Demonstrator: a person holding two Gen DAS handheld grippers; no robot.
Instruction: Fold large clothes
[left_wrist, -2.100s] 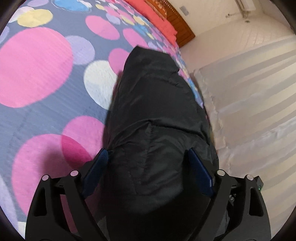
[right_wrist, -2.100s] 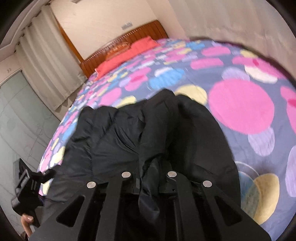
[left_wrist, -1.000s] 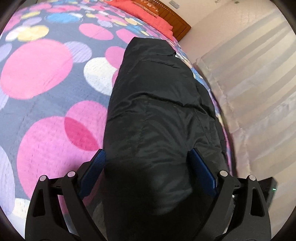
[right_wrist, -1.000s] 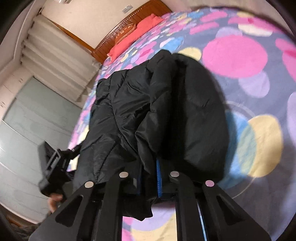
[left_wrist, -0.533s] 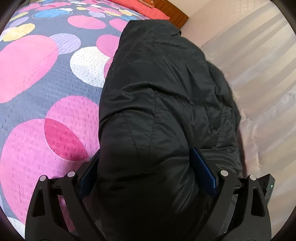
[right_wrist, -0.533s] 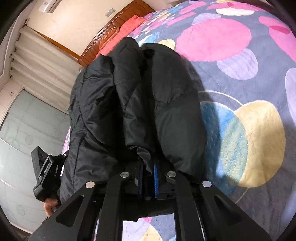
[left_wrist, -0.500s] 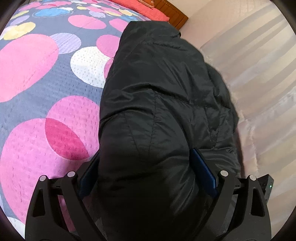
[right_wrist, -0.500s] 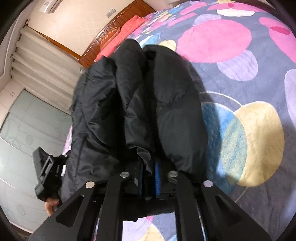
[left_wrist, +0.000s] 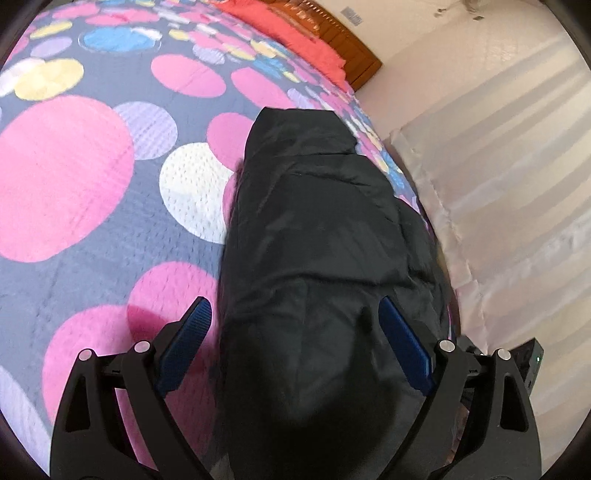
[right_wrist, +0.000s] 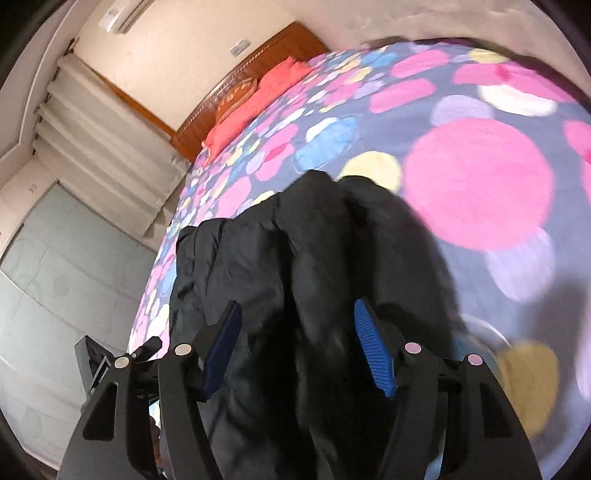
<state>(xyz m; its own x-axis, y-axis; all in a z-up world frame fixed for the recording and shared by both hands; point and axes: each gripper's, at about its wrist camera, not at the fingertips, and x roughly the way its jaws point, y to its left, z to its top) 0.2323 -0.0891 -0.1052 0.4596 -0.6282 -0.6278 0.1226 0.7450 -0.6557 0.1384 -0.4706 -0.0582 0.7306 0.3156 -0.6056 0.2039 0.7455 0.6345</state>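
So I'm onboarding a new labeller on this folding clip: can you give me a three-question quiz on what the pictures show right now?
1. True or false: the right tool is clamped shut on the black jacket.
2. Multiple choice: the jacket lies on A) a bare wooden floor, B) a bedspread with coloured circles, C) a white table.
3. Fill in: the pads on the left tool are coloured ____.

Key: 1 false, both tools stand open over the jacket. 2 B. 3 blue.

Black puffer jacket (left_wrist: 317, 236), folded lengthwise, lying on bedspread (left_wrist: 74, 177)
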